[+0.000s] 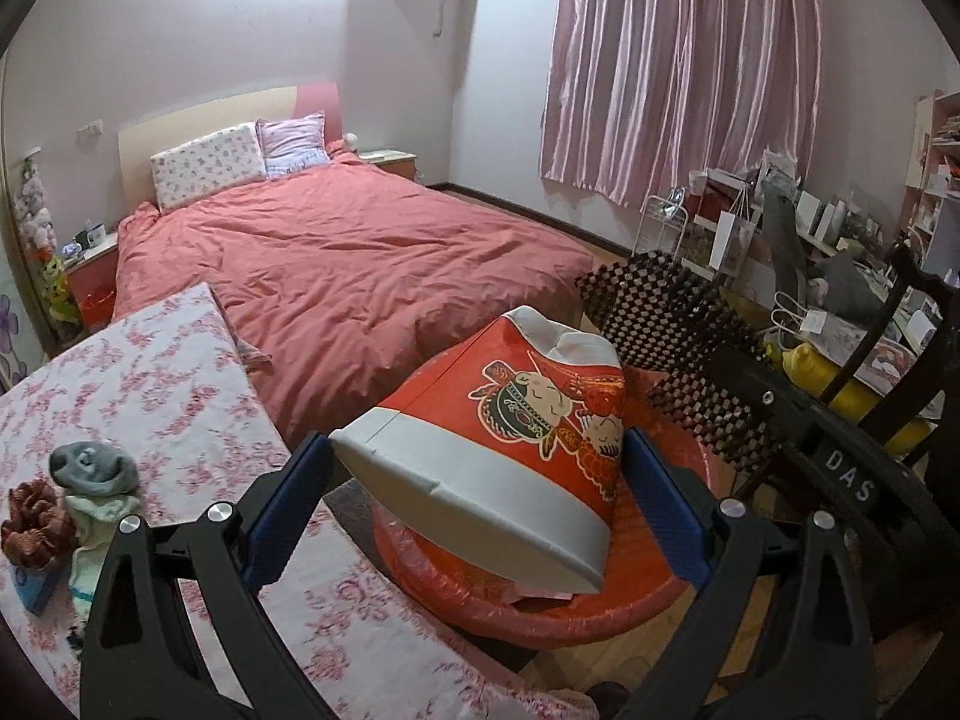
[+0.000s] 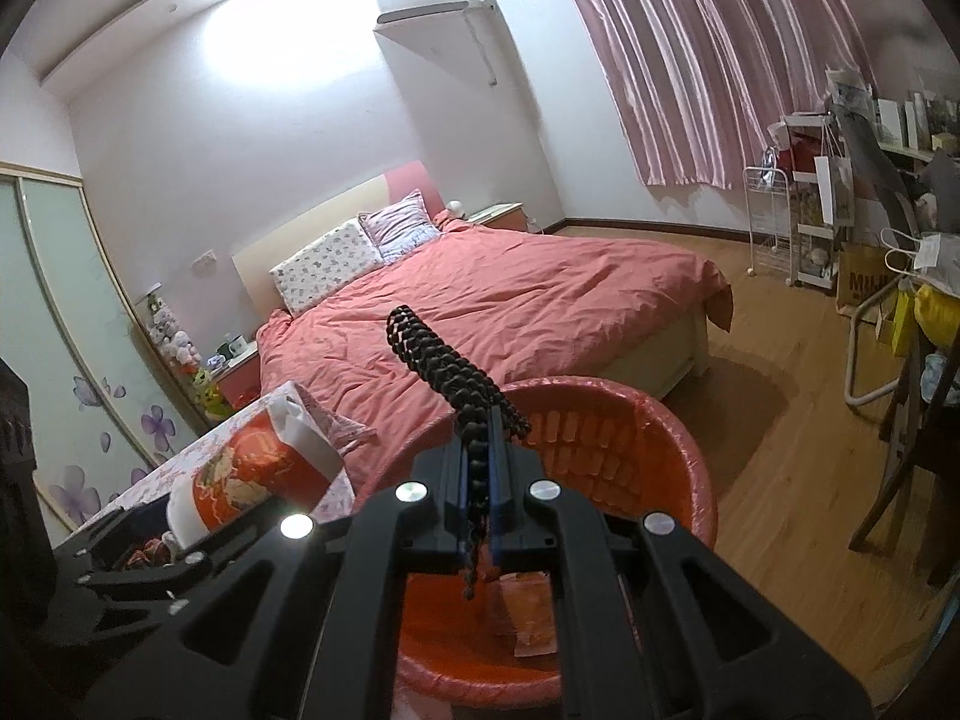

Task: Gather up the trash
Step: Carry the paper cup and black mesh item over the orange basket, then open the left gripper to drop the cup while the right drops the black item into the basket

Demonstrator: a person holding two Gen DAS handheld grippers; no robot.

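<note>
Bedroom with a pink-covered bed (image 1: pixel 336 264), striped pink curtains (image 1: pixel 678 60) and a worktop under a floral cloth (image 1: pixel 150 372) at the left. At the worktop's end stands a red bin lined with a red bag (image 2: pixel 636 438). The left gripper (image 1: pixel 480 474) is clamped on a red-and-white paper cup (image 1: pixel 510 432), tilted on its side above the bin. The right gripper (image 2: pixel 480 468), nearly closed, pinches a black mesh sheet (image 2: pixel 444 360) edge-on over the bin. 2 crumpled socks (image 1: pixel 96 474) lie on the cloth.
</note>
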